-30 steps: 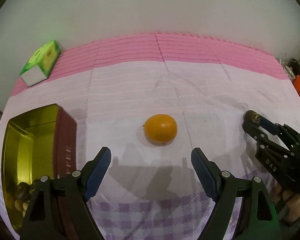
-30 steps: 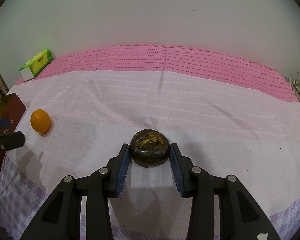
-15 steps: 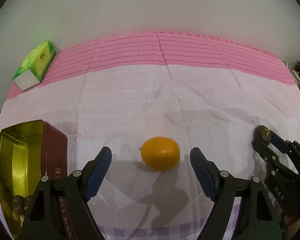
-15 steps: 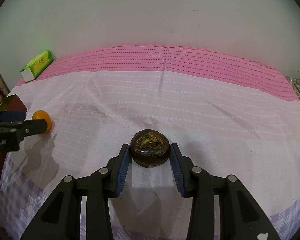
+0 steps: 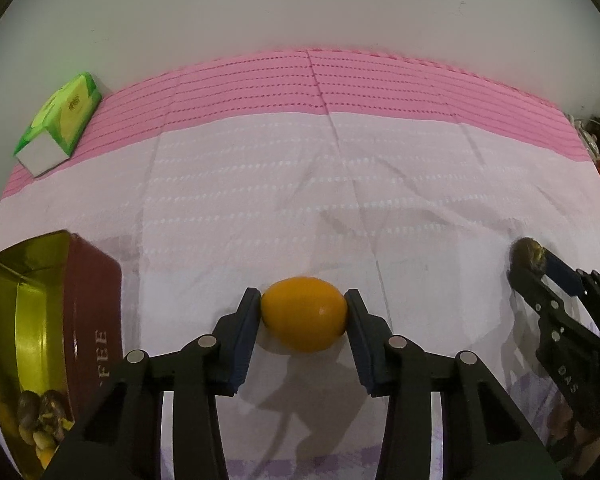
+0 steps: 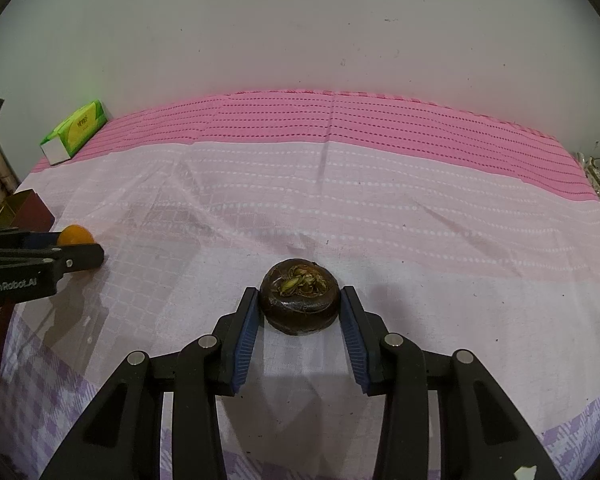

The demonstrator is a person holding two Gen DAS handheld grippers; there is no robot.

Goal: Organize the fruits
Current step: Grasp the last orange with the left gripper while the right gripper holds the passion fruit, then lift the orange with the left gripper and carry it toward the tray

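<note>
Left claw: the left claw (image 5: 304, 308) is now closed on the orange fruit (image 5: 304, 314). A moment ago its two blue pads stood wide apart with the fruit loose between them; now both pads touch the fruit's sides.

Orange fruit: it sits on the pink and white cloth (image 5: 340, 200) on the table, near the tin but not in it. It does not look lifted yet.

Right claw: the right claw (image 6: 299, 312) is the same as before. It grips the dark brown fruit (image 6: 299, 302), with a blue pad on each side. In the left view this claw is far off to the right.

Tin: the gold and red tin (image 5: 88, 320) is open, just left of the left claw. A few fruits already lie in its near corner.

Green box: the green box (image 5: 60, 120) rests at the far left by the wall, well away.

What it means: both fruits are caught now. I think the next job is to lift each one and carry it to the tin.

Watch out: the orange fruit is round and smooth, so it may slip.
</note>
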